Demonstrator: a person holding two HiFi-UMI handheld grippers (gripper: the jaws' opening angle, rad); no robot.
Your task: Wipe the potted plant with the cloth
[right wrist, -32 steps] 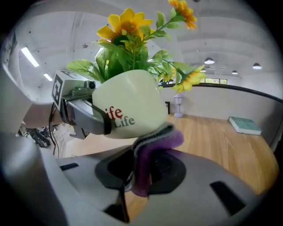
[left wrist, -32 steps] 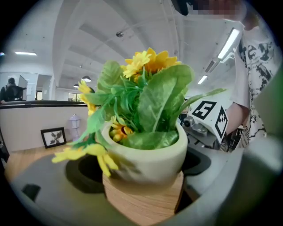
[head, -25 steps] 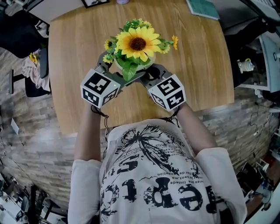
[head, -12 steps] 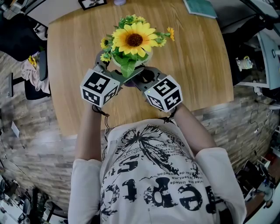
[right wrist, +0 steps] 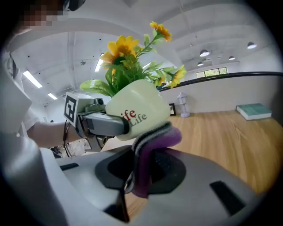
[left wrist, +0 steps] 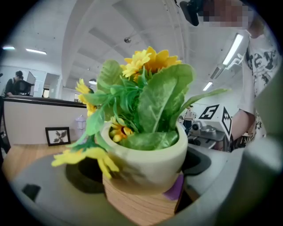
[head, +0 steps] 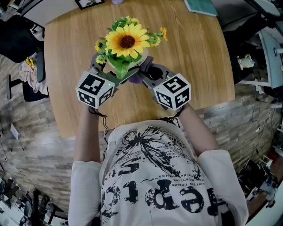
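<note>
The potted plant, a sunflower bunch in a cream pot, is held tilted just above the wooden table. My left gripper is shut wide on the pot, one finger pressing its side. My right gripper is shut on a purple and grey cloth. The cloth's folded end rests against the pot's lower side. A purple corner of the cloth shows beneath the pot. In the head view the right gripper meets the pot from the right, with the cloth beside it.
A small framed picture and a teal book lie at the table's far edge. A small lamp stands far back. A dark chair with fabric on it is left of the table.
My right gripper has drawn a little to the right, away from the left one, rolling with the cloth against the pot. The left gripper keeps its hold on the pot.
</note>
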